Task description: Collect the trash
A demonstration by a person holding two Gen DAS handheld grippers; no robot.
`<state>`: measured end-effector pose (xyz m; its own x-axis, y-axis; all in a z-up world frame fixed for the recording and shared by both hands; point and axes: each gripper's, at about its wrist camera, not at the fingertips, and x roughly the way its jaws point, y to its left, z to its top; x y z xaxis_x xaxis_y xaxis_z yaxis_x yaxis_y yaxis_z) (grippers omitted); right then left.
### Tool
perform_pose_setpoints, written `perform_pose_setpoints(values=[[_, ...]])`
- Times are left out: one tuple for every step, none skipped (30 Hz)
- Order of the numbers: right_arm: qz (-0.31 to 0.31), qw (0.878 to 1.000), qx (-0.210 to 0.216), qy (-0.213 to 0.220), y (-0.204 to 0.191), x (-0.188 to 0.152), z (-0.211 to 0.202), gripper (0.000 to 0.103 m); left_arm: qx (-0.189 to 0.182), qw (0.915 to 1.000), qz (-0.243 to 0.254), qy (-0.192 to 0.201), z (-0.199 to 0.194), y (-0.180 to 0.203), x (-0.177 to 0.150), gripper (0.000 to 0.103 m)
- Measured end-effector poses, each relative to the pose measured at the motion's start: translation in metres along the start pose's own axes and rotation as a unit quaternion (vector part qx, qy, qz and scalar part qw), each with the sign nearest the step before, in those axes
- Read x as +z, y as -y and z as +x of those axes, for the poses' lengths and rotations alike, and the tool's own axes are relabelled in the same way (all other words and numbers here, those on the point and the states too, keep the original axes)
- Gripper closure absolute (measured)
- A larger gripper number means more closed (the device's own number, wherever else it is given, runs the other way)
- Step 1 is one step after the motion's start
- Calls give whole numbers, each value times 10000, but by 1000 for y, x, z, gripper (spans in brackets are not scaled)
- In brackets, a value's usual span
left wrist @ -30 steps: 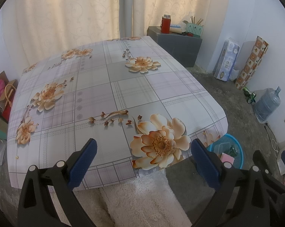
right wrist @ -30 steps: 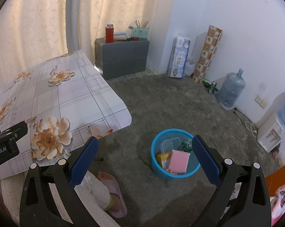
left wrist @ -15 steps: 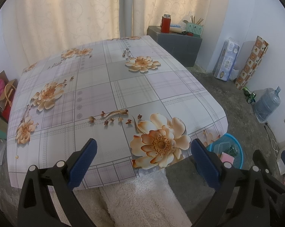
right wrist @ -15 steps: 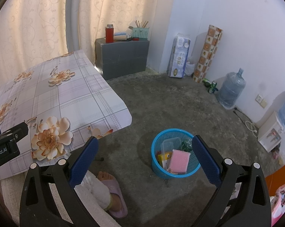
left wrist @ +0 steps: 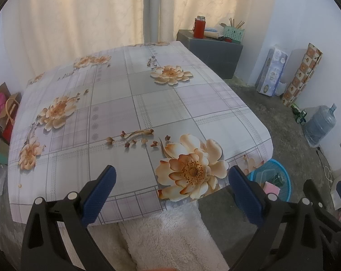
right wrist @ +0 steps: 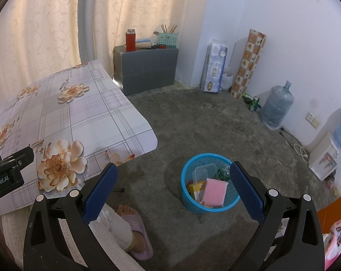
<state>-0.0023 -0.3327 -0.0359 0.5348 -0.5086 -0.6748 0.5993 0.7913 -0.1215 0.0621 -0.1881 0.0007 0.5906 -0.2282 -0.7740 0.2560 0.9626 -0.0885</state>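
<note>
A blue mesh waste basket (right wrist: 188, 194) stands on the concrete floor to the right of the table; it holds a pink sponge (right wrist: 215, 192), a clear plastic box (right wrist: 204, 172), a yellow packet and other scraps. It also shows in the left wrist view (left wrist: 287, 181). My right gripper (right wrist: 173, 189) is open and empty, held above the floor just left of the basket. My left gripper (left wrist: 170, 192) is open and empty over the table's near edge. The table with the flowered cloth (left wrist: 116, 103) bears no loose items in view.
A grey cabinet (right wrist: 148, 70) with a red flask (right wrist: 130, 40) stands at the back wall. A tissue pack (right wrist: 213, 65), a rolled mat (right wrist: 247, 63), cans and a water jug (right wrist: 276, 106) line the right wall. The person's slippered foot (right wrist: 132, 228) is below the right gripper.
</note>
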Motion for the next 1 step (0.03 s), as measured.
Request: perform_pose_setpoints(values=[[-4, 10000, -2, -2, 0, 1, 0, 8, 0, 10000, -2, 2, -1, 0, -1, 6]])
